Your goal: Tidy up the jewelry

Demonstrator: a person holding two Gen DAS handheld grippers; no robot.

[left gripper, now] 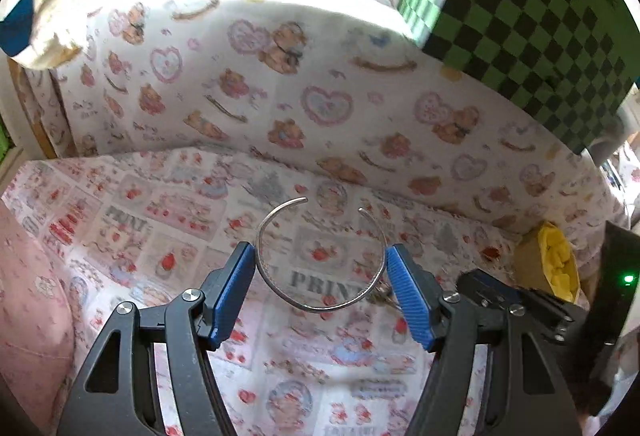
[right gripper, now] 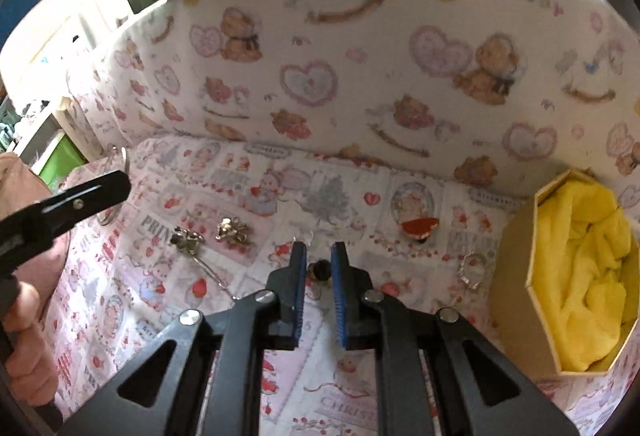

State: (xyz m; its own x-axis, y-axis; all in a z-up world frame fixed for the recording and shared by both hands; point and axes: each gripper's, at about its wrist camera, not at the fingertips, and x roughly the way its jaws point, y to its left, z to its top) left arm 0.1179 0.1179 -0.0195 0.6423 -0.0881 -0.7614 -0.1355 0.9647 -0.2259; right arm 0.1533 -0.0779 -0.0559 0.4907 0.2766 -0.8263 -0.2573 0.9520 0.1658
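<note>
In the left wrist view my left gripper (left gripper: pixel 320 264) is shut on a thin silver open bangle (left gripper: pixel 320 306), held by its two sides above the printed cloth (left gripper: pixel 180 212). In the right wrist view my right gripper (right gripper: pixel 319 260) has a narrow gap between its blue pads, with a small dark bead-like piece (right gripper: pixel 320 270) on the cloth between them; whether they touch it is unclear. On the cloth lie two metal brooches (right gripper: pixel 232 230), a long pin (right gripper: pixel 208 268), a red heart piece (right gripper: pixel 420 226) and a silver ring (right gripper: pixel 474 270). A tan octagonal box (right gripper: pixel 516 276) with yellow lining stands at right.
A teddy-bear print backdrop (right gripper: pixel 360 76) rises behind the cloth. A green checkered board (left gripper: pixel 520 8) stands above it. The left gripper's arm (right gripper: pixel 60 208) and the person's hand (right gripper: pixel 28 356) are at the left of the right wrist view. A pink cushion (left gripper: pixel 28 296) lies at left.
</note>
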